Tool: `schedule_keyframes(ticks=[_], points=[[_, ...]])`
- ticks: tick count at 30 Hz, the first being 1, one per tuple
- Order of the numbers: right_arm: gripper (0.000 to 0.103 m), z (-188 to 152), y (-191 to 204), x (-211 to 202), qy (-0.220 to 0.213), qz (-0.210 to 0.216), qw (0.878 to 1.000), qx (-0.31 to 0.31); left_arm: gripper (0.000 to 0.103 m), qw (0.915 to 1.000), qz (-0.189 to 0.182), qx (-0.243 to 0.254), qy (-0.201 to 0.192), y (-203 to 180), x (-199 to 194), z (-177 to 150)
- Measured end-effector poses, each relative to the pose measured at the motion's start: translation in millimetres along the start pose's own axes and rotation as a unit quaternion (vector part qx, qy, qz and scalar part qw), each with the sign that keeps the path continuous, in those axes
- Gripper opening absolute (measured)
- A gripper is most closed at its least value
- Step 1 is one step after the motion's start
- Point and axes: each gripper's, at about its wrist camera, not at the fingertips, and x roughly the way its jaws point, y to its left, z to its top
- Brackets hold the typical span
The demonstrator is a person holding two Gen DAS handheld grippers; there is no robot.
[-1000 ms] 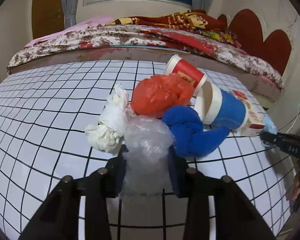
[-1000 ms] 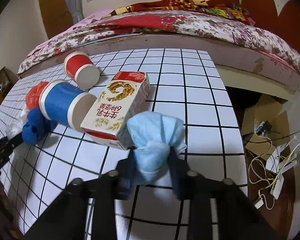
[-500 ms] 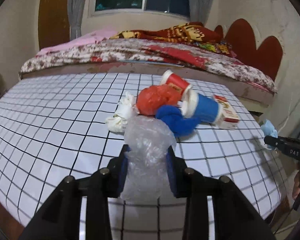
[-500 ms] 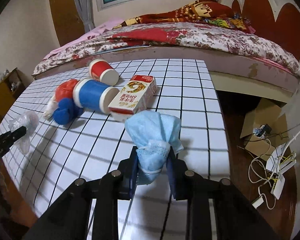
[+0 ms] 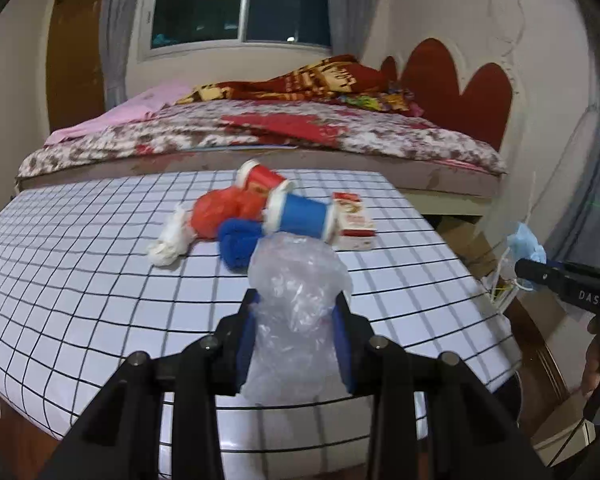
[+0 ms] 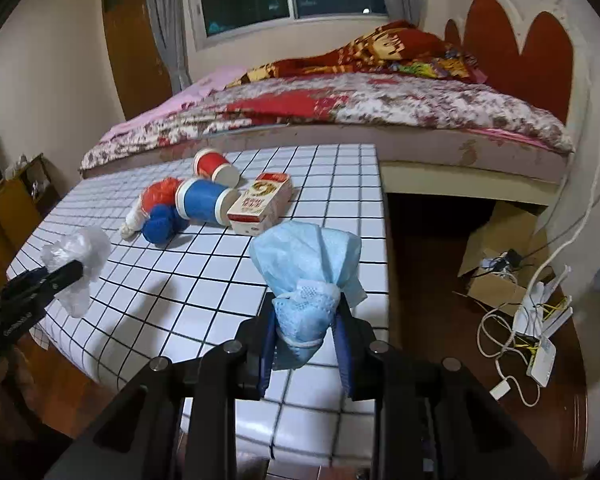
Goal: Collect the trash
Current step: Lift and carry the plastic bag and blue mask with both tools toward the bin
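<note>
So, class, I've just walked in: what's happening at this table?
A person is clearing trash with two handheld grippers. The left gripper is shut on a crumpled clear plastic bag, the right gripper on a bunched blue face mask. Two paper cups, a carton and other wads lie on the checkered table.

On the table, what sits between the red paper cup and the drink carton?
Right wrist view: only bare checkered tablecloth lies between the red paper cup and the drink carton. The blue paper cup sits nearer the camera, touching the carton.
</note>
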Motion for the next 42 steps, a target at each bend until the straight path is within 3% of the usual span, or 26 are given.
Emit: schedule_keyframes(ticks=[25, 42], points=[[0.028, -55, -90, -83, -0.017, -0.048, 0.997, 0.049, 0.036, 0.9928, -0.093, 0.076, 0.009, -145, -14, -22], [0.028, -95, -131, -93, 0.013, -0.067, 0.996, 0.059, 0.036, 0.9823, -0.152, 0.099, 0.049, -222, -11, -58]])
